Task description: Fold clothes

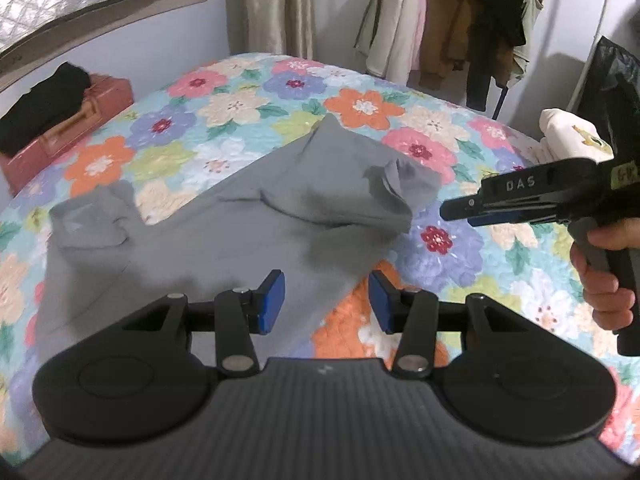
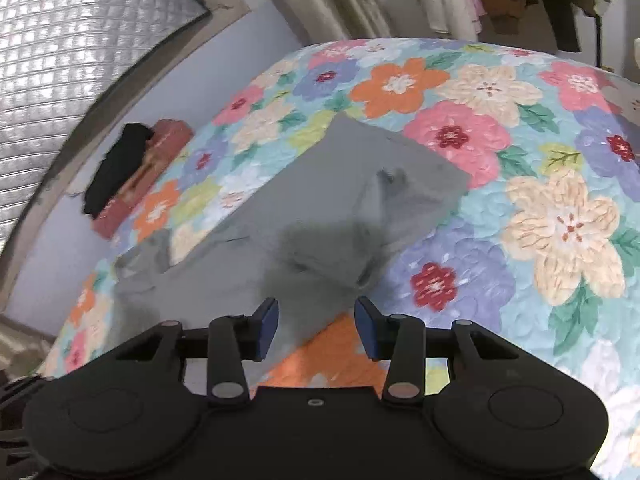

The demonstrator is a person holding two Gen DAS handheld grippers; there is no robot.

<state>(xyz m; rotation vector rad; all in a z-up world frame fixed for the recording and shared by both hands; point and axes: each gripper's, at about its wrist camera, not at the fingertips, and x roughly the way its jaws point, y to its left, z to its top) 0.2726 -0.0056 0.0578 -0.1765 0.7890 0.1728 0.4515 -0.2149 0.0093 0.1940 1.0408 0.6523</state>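
Lying part-folded on the floral quilt (image 1: 360, 108), the grey T-shirt (image 1: 248, 216) has one sleeve (image 1: 396, 192) flipped inward and the other sleeve (image 1: 86, 220) bunched at the left, its near hem edge running diagonally just under both grippers. Left gripper (image 1: 326, 300) hangs over that hem with jaws parted and nothing between the blue pads; right gripper (image 2: 316, 326) likewise stands apart and empty, held by a hand (image 1: 604, 276) off the shirt's right side. Bare quilt lies right of and beyond the shirt; red box (image 1: 68, 128) with black cloth (image 1: 44, 100) sits well apart at the left edge.
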